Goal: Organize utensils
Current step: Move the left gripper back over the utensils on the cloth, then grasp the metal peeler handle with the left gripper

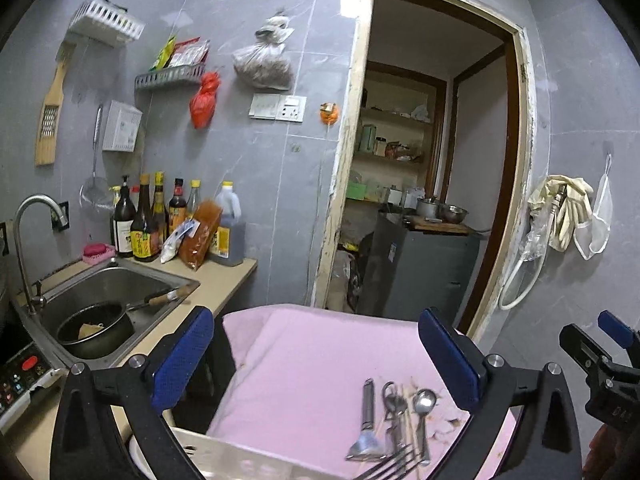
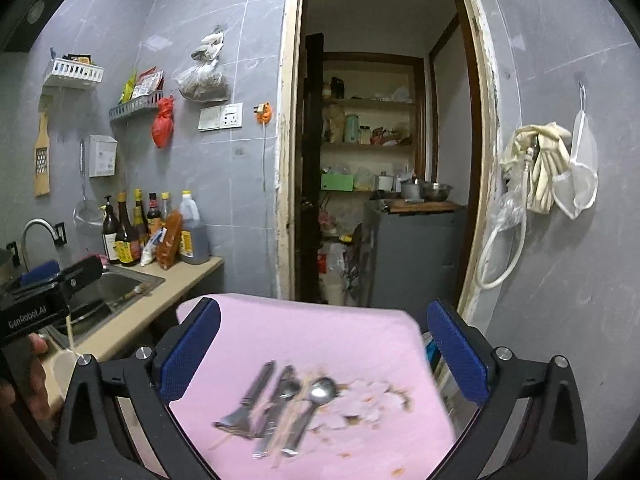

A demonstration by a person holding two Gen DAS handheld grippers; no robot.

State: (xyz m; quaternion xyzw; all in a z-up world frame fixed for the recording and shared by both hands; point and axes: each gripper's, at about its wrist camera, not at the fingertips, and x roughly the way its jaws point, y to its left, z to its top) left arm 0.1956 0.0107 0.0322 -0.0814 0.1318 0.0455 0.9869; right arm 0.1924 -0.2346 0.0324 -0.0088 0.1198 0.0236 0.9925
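Both hand-held grippers, left (image 1: 316,364) and right (image 2: 324,356), gape empty above the steel utensils (image 2: 280,404) on the pink cloth (image 2: 320,336); sorting them into a holder likely comes next.

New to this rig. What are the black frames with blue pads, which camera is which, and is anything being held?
There is no robot arm: a person carries one hand-held two-finger gripper in each hand. The black frames are the gripper bodies and the blue pads are the fingers. Each picture comes from a fisheye camera on a gripper, looking forward along its fingers.

The left wrist view shows the left gripper, with the sink to its left. The right wrist view shows the right gripper.

Both are wide open and hold nothing. Below them a pink cloth carries the utensils: a peeler, a spoon and chopsticks, beside food stains. Fork tines show at the left view's bottom edge.
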